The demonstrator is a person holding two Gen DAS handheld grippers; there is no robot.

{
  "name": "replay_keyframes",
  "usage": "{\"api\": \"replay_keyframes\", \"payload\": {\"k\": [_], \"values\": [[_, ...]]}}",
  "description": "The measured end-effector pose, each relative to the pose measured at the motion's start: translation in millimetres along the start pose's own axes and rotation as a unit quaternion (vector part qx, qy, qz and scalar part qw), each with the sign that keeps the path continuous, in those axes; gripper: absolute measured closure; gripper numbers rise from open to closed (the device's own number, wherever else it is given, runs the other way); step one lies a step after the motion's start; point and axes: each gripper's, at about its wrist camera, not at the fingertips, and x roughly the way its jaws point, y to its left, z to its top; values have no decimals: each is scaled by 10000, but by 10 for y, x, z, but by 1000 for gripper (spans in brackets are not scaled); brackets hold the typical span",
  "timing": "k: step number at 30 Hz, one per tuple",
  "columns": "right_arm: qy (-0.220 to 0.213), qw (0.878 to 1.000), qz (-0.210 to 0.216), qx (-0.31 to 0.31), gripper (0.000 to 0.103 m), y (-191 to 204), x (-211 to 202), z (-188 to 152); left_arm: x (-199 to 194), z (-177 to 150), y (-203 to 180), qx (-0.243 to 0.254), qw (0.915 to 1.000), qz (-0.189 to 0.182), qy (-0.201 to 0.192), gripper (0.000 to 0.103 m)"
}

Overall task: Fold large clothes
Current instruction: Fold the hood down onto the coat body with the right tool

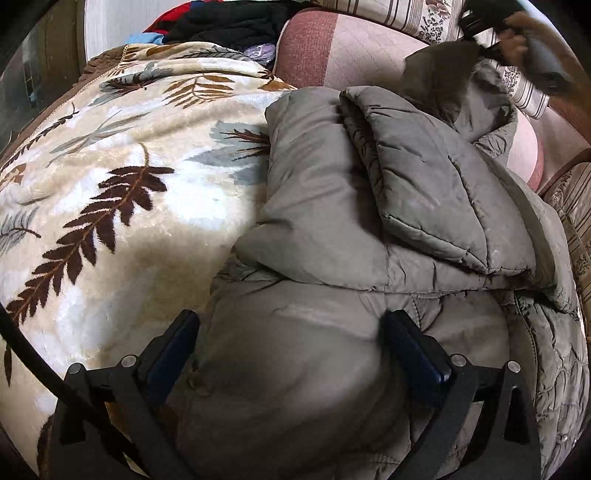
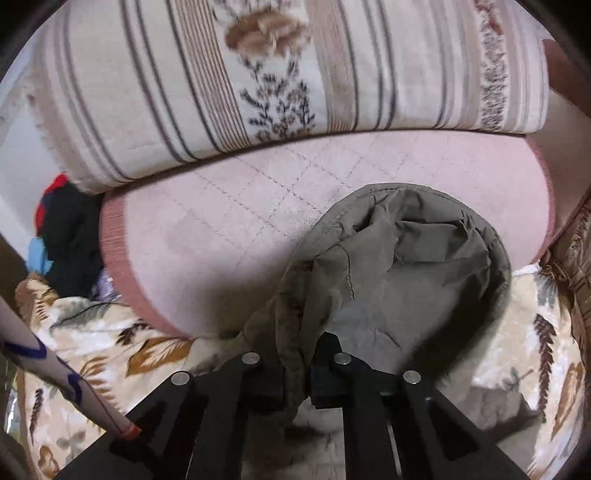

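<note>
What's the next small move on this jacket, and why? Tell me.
Probably carry the hood forward and lay it over the folded jacket: the right gripper is shut on the hood's edge, held up over the pink cushion, while the left gripper is open, straddling the jacket.

A home bedroom or living room. Leaf-patterned plush blanket (image 1: 110, 206) spread beside a striped floral cushion (image 2: 258, 85) and pink quilted pad (image 2: 236, 236). Loose clothes (image 1: 229, 26) heaped at the back.
</note>
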Motion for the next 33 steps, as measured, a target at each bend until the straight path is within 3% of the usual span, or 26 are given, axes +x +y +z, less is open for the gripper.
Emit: {"api": "replay_keyframes", "payload": {"k": [6,9,16,22,29,33], "values": [[-168,9994,259,-172,95,-77,-946,-425,-90,25,66,-218,9996,-201,5,2],[-235,9975,511,-422,96,-48,-1468,-807,-301,76,191,-475,9981,-351,-170,2],[33,9912,1031,-833,96,-124,-2096,-2074,-638,131,578,-904,9946,-127,-499,2],[839,9884,1172,-470,97,-220,-1651,-2974,-675,117,689,-1097,9923,-144,-554,2],[1159,9891,756,-504,96,-126,-794,-3225,-635,85,495,-660,9951,202,-705,2],[926,9912,886,-333,93,-204,-827,-3208,-573,70,488,-641,9956,262,-624,2]]}}
